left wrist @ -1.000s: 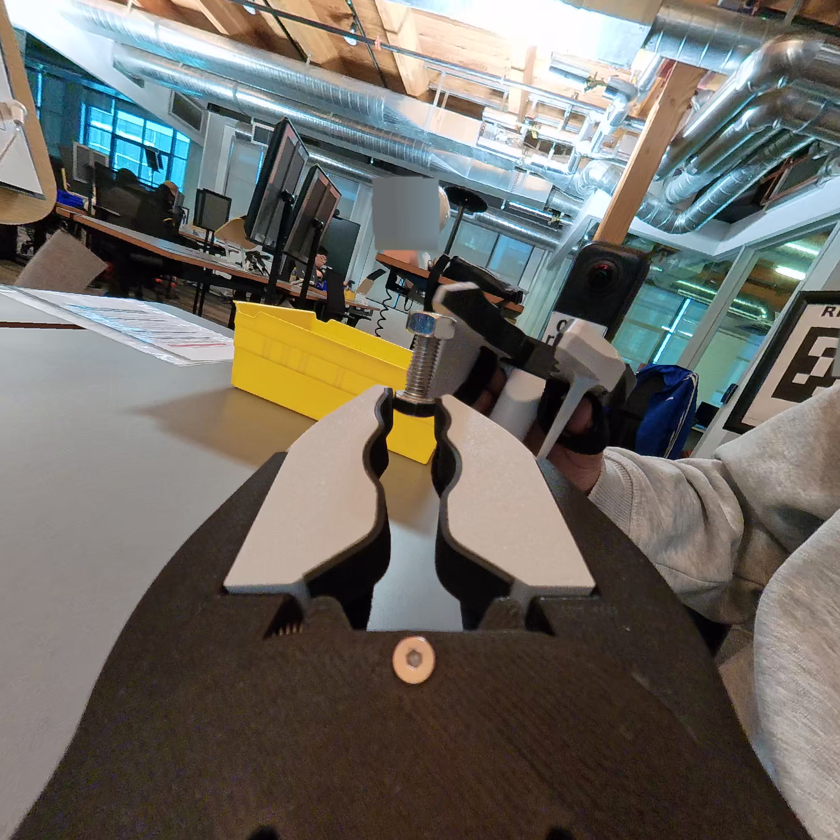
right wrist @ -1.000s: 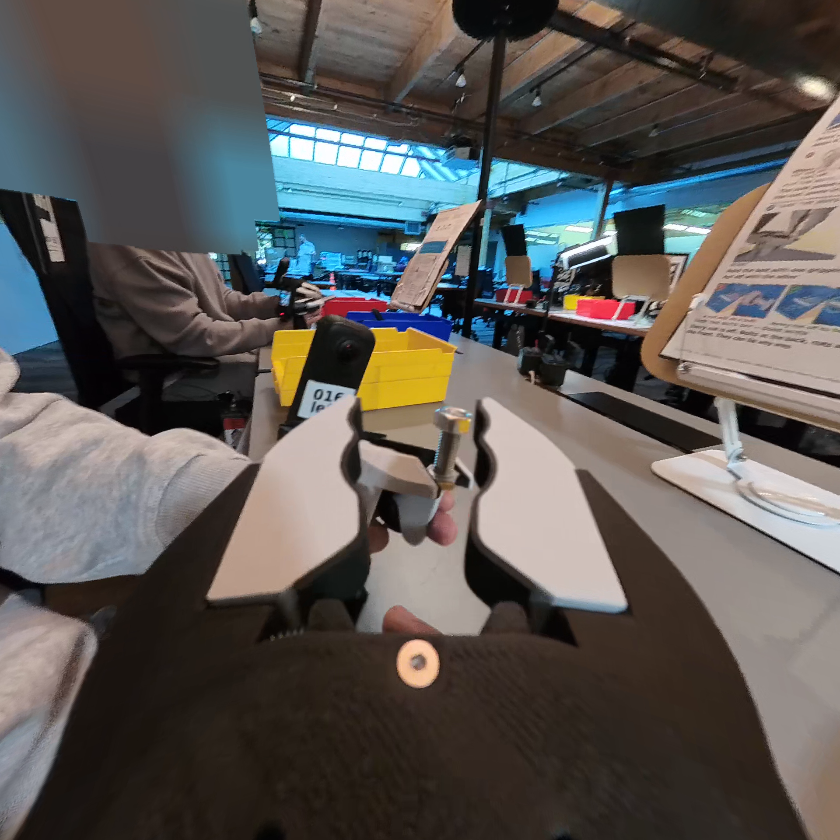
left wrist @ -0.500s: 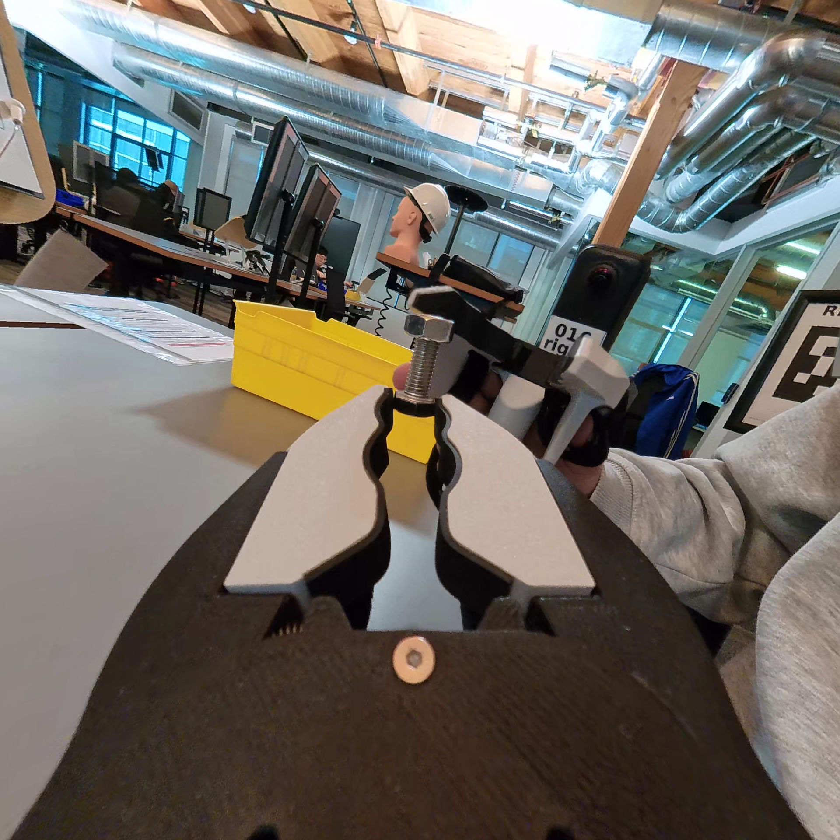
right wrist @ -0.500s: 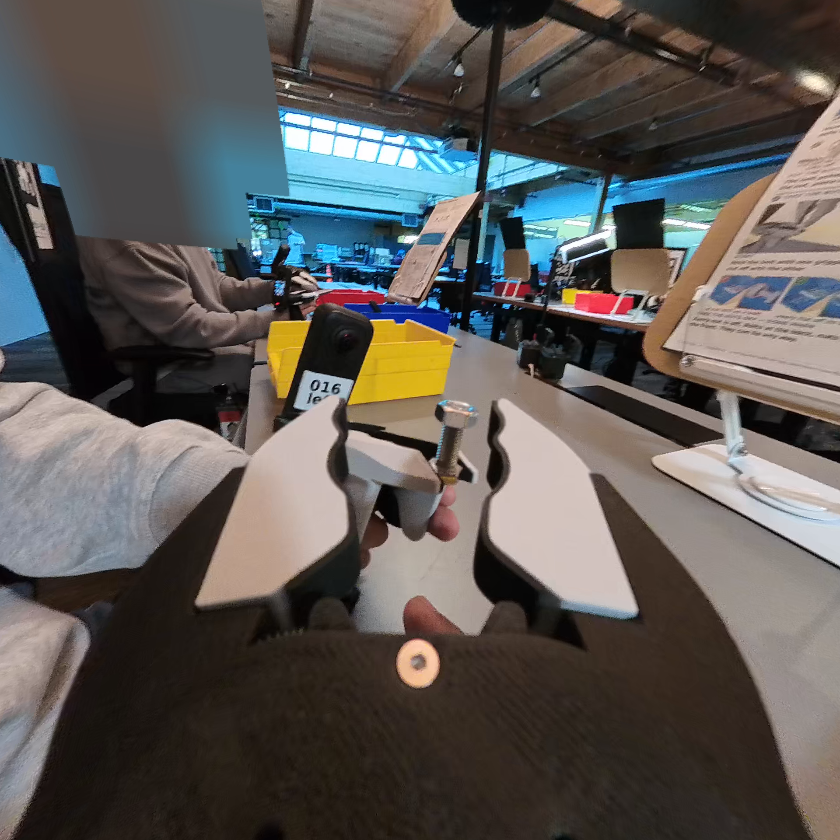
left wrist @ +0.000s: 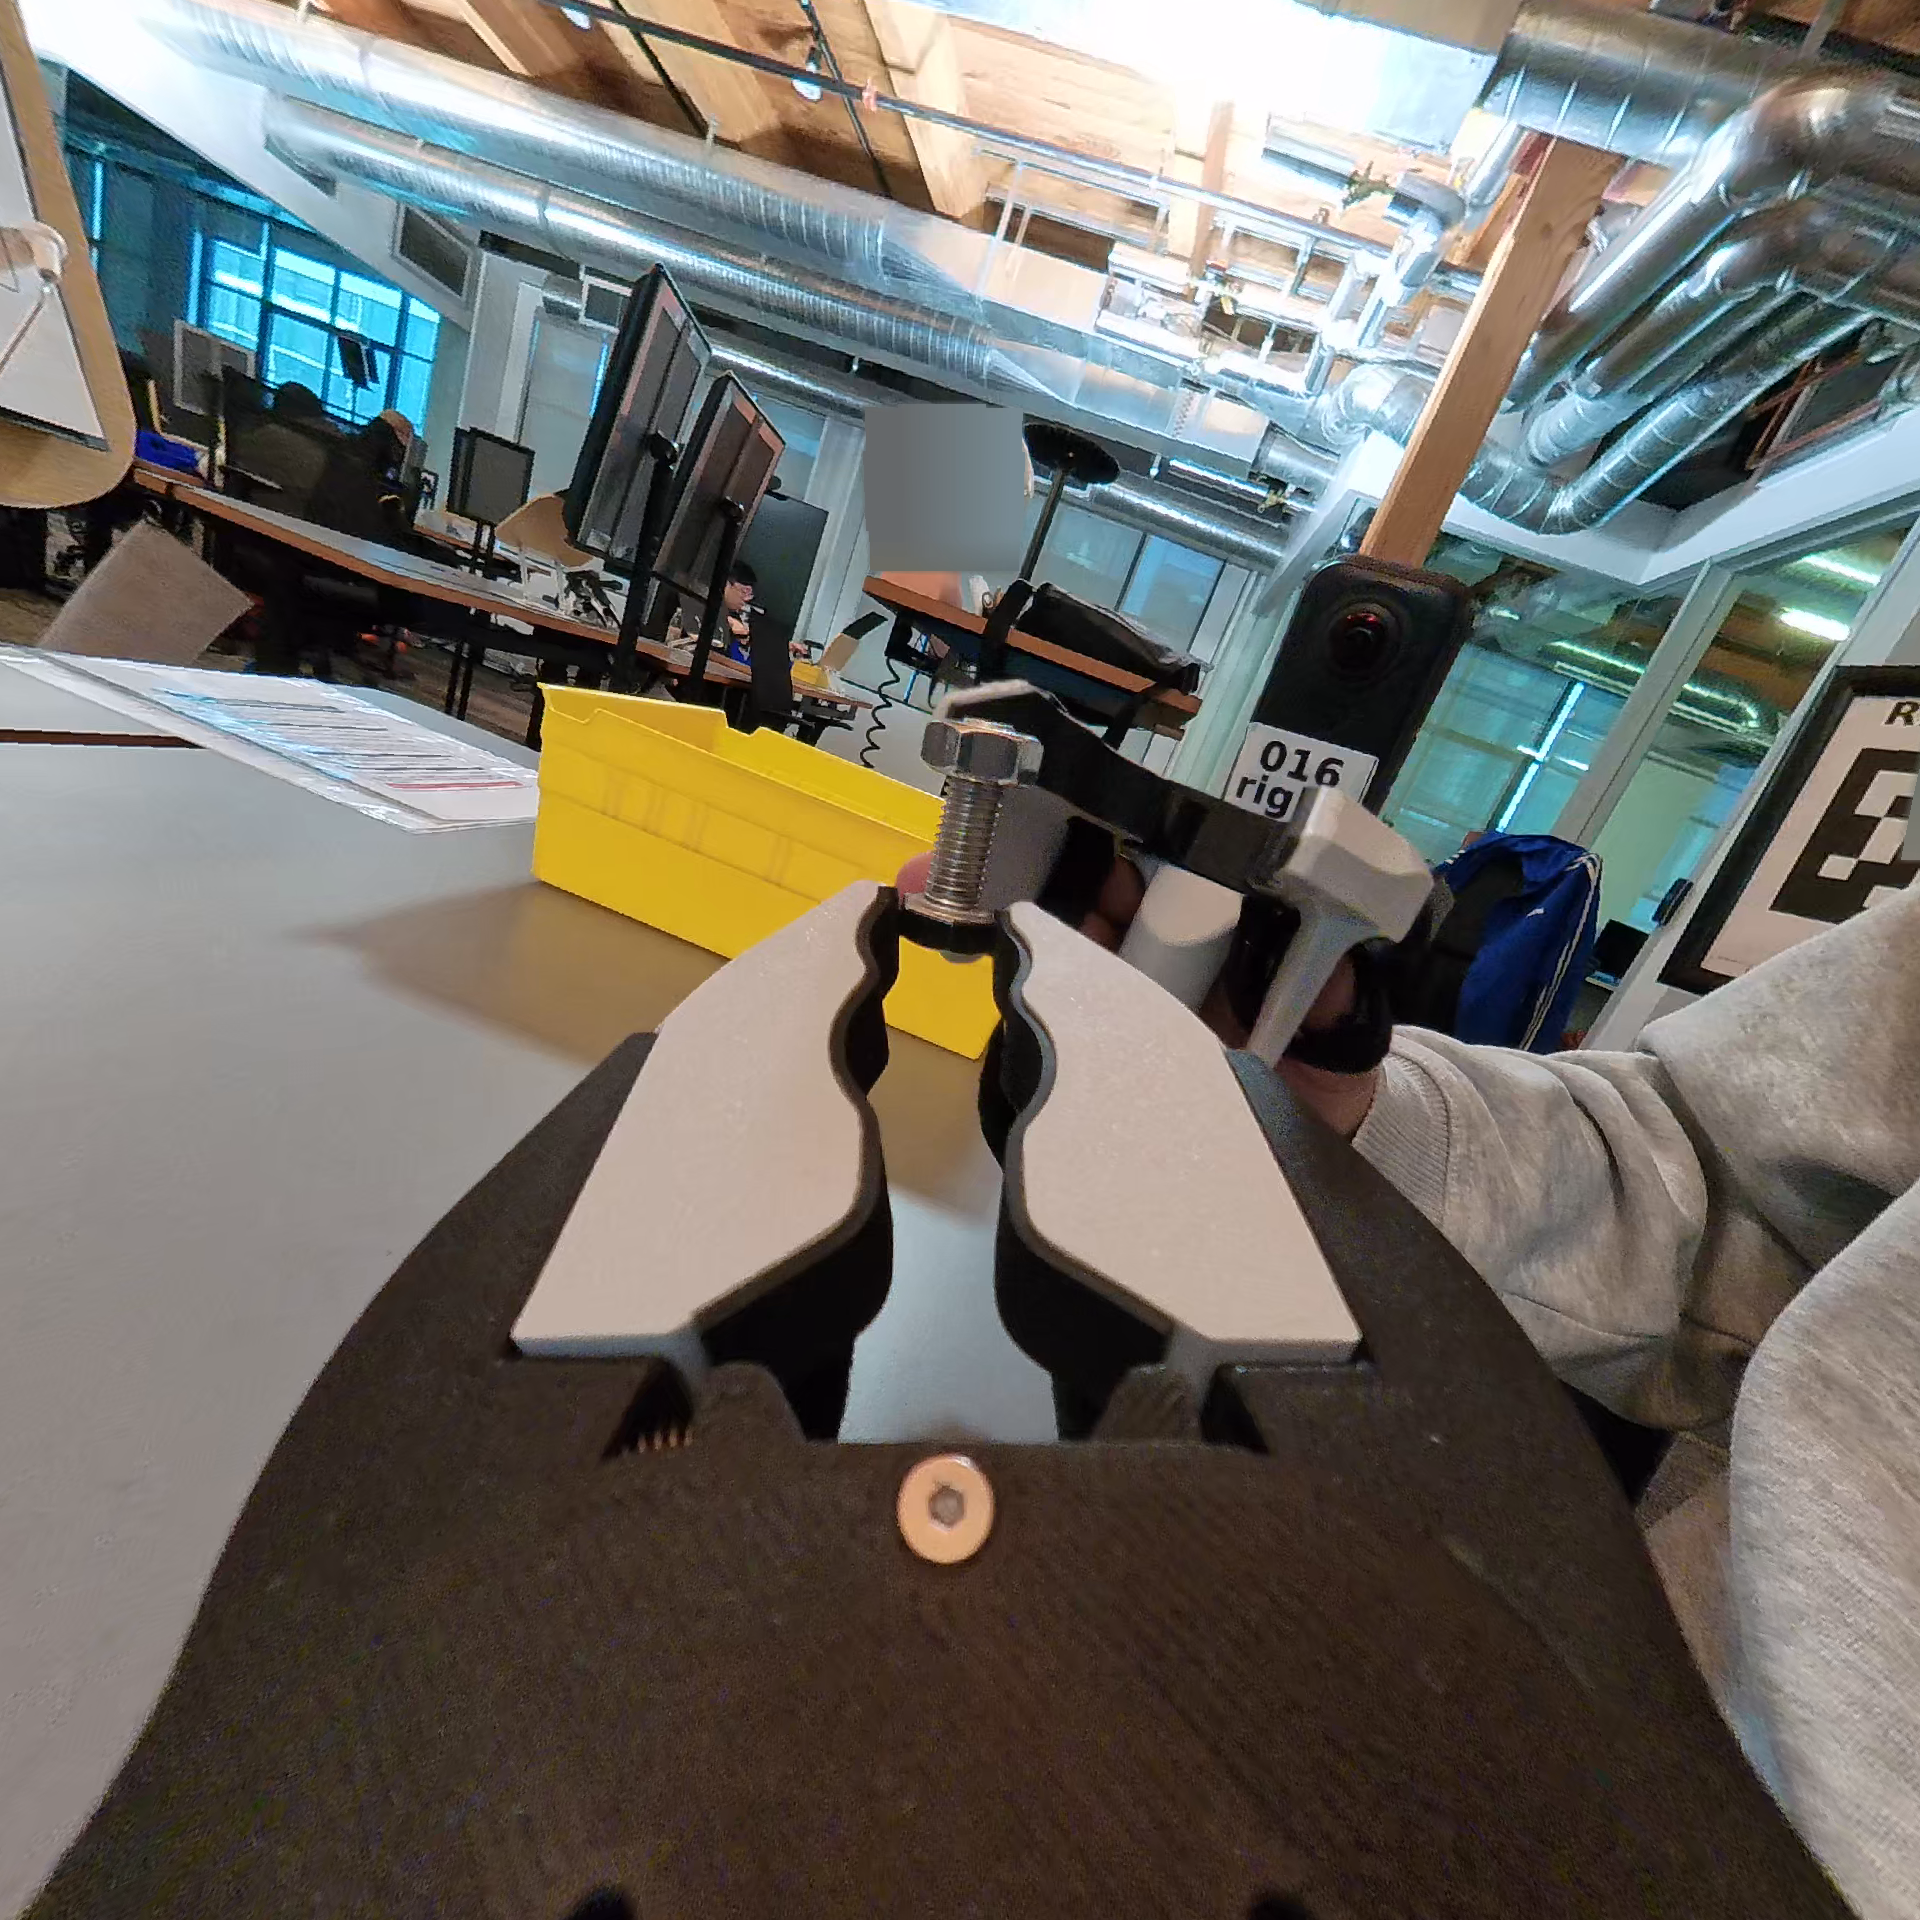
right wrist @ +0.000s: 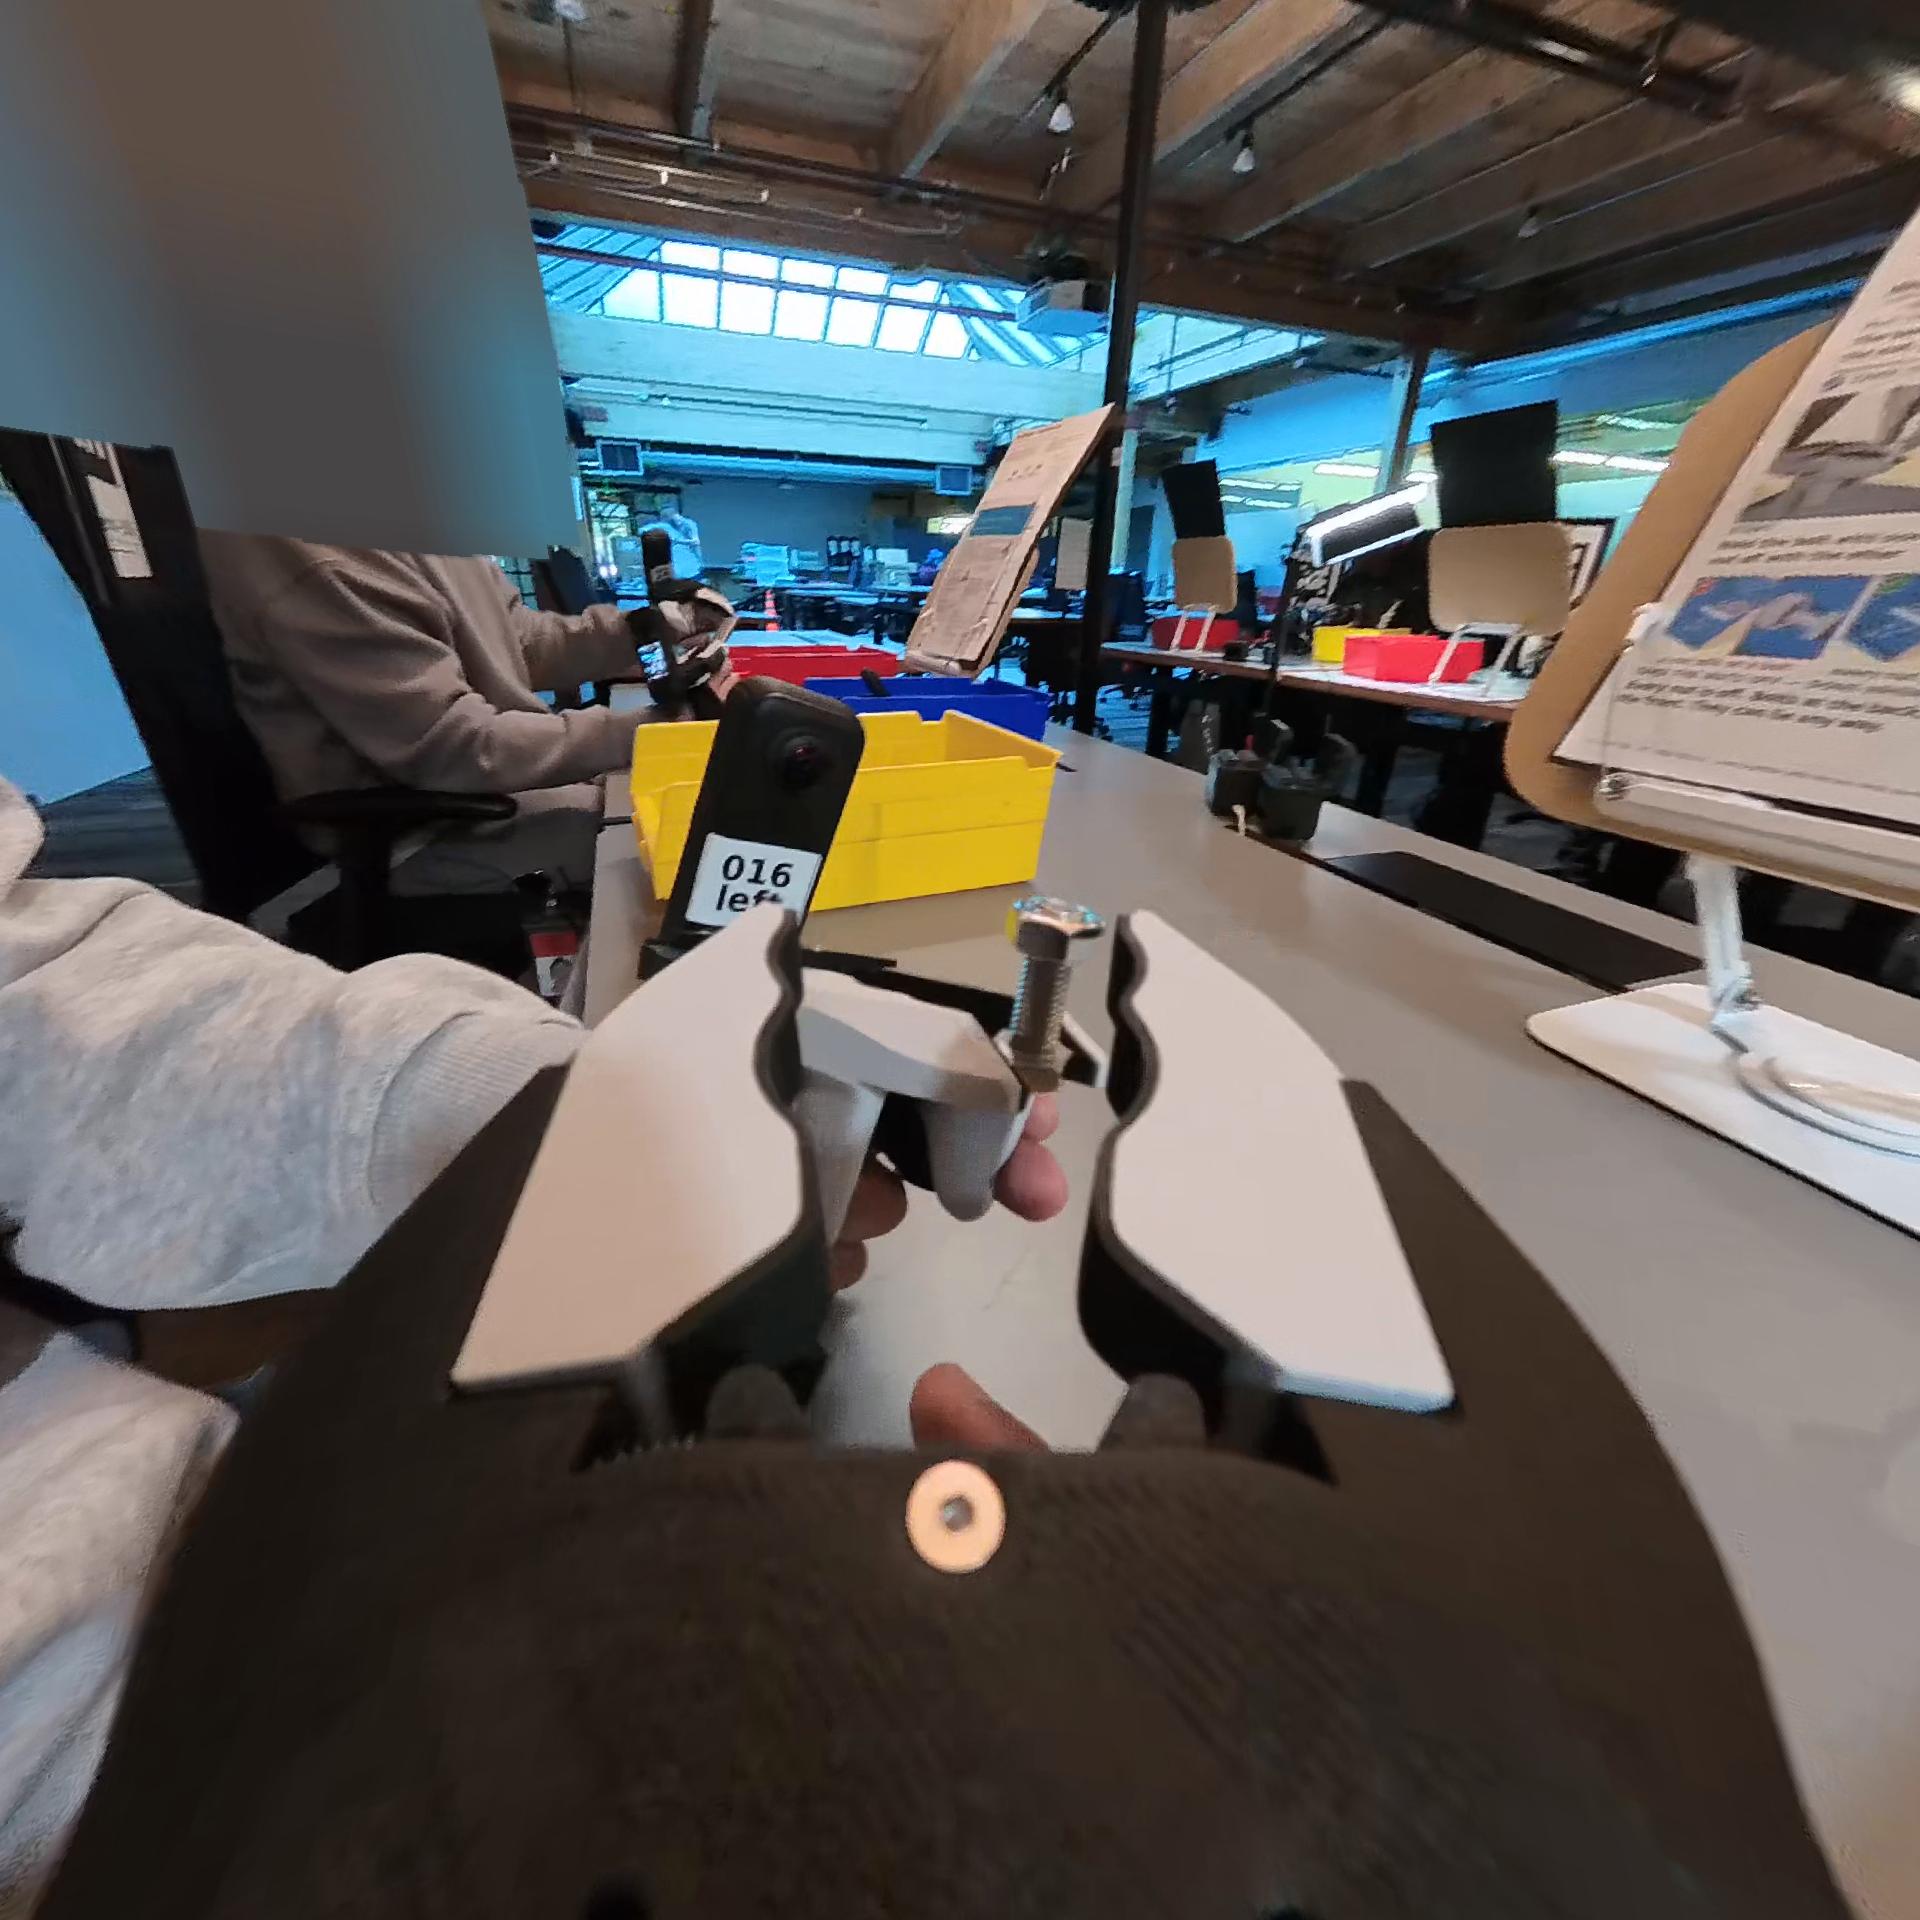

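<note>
Bolt [left wrist: 966,831] stands clamped in left gripper [left wrist: 943,940]; right gripper [right wrist: 951,997], seemingly untouching, gapes around it.

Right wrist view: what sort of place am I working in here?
Probably a shared industrial-style workshop or lab: long tables carry yellow, red and blue parts bins, an instruction sheet on a stand sits nearby, and exposed timber beams run overhead.

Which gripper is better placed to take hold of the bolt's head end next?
Right, probably. The right gripper is open, with the bolt standing upright between its fingertips. The left gripper is already shut on the bolt's lower end, so it cannot regrasp.
</note>
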`<state>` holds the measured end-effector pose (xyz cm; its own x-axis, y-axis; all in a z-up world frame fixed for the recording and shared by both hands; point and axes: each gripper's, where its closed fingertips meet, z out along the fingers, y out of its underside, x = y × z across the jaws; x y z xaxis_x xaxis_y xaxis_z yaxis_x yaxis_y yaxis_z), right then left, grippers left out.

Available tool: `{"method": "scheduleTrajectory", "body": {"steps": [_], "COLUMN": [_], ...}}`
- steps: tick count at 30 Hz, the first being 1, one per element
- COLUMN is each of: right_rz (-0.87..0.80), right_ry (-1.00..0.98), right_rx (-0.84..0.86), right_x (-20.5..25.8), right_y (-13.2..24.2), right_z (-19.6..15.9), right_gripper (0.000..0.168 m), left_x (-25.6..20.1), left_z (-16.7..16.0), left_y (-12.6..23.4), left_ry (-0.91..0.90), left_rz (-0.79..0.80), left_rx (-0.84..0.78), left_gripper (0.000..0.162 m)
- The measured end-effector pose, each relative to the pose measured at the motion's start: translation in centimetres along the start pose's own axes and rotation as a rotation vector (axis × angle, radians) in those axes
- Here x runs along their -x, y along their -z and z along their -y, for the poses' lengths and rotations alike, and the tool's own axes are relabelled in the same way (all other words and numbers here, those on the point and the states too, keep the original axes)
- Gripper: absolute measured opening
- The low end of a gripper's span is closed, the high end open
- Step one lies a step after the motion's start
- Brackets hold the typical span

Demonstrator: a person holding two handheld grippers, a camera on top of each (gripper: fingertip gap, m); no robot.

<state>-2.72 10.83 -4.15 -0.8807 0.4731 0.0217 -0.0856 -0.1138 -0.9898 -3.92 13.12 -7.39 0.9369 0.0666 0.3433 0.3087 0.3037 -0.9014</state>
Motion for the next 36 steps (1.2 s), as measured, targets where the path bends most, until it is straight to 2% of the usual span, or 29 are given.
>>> {"method": "scheduleTrajectory", "body": {"steps": [2, 3, 5, 6, 8, 12, 14, 17, 18, 19, 22, 25, 27, 32, 33, 34, 35, 36], "right_rz": [0.005, 0.006, 0.046, 0.043, 0.019, -0.05, -0.03, 0.003, 0.027, 0.044, -0.01, -0.041, -0.037, -0.024, -0.029, -0.004, 0.006, -0.006], "right_ry": [-0.002, 0.002, -0.003, -0.017, -0.027, -0.017, -0.017, -0.042, -0.043, -0.057, -0.08, -0.085, -0.059, 0.006, 0.025, 0.04, 0.037, 0.034], "right_rx": [0.005, -0.001, 0.002, 0.005, 0.0, -0.033, 0.003, 0.027, 0.026, 0.027, -0.006, -0.05, -0.041, 0.039, 0.04, 0.039, 0.038, 0.035], "right_x": [0.2, 0.2, 0.7, 0.6, 0.0, -1.0, -0.6, 0.1, 0.3, 0.4, -0.8, -1.3, -1.0, -0.2, -0.2, 0.1, 0.3, 0.0], "right_y": [0.0, 0.2, 0.6, 0.8, 0.8, 0.4, 0.0, 0.2, 0.5, 0.8, 0.9, 0.7, 0.4, 0.1, 0.3, 0.6, 0.9, 1.0], "right_z": [-0.1, 0.1, 0.3, 0.4, 0.5, 0.4, -0.3, -0.3, -0.1, 0.0, 0.3, 0.5, 0.2, -0.8, -0.7, -0.5, -0.3, -0.1], "right_gripper": [0.053, 0.044, 0.012, 0.011, 0.02, 0.062, 0.064, 0.042, 0.02, 0.007, 0.03, 0.06, 0.063, 0.045, 0.031, 0.008, 0.0, 0.001], "left_x": [0.0, 0.0, 0.1, 0.2, 0.2, -0.1, -0.1, -0.1, -0.1, 0.0, 0.1, -0.1, -0.1, 0.2, 0.2, 0.2, 0.3, 0.3], "left_z": [0.0, 0.1, 0.2, 0.2, 0.1, -0.1, -0.2, -0.1, 0.0, 0.0, -0.1, -0.2, -0.3, -0.2, -0.2, -0.1, -0.1, -0.1], "left_y": [0.0, 0.1, 0.1, 0.1, 0.1, -0.1, -0.1, -0.1, 0.0, 0.0, -0.1, -0.2, -0.2, -0.1, -0.1, -0.1, -0.1, 0.0], "left_ry": [0.0, 0.0, 0.007, 0.008, 0.008, -0.005, -0.005, -0.006, -0.006, -0.003, 0.001, -0.006, -0.006, 0.0, 0.0, 0.003, 0.006, 0.007], "left_rz": [0.002, 0.002, 0.008, 0.01, 0.008, 0.0, 0.0, -0.001, 0.003, 0.006, 0.006, 0.001, 0.002, 0.011, 0.013, 0.016, 0.016, 0.017], "left_rx": [-0.002, -0.005, -0.01, -0.009, -0.007, 0.005, 0.007, 0.004, 0.0, 0.0, 0.003, 0.01, 0.011, 0.008, 0.006, 0.003, 0.003, 0.003], "left_gripper": [0.017, 0.017, 0.017, 0.017, 0.017, 0.017, 0.017, 0.017, 0.017, 0.017, 0.017, 0.017, 0.017, 0.017, 0.017, 0.017, 0.017, 0.017]}}
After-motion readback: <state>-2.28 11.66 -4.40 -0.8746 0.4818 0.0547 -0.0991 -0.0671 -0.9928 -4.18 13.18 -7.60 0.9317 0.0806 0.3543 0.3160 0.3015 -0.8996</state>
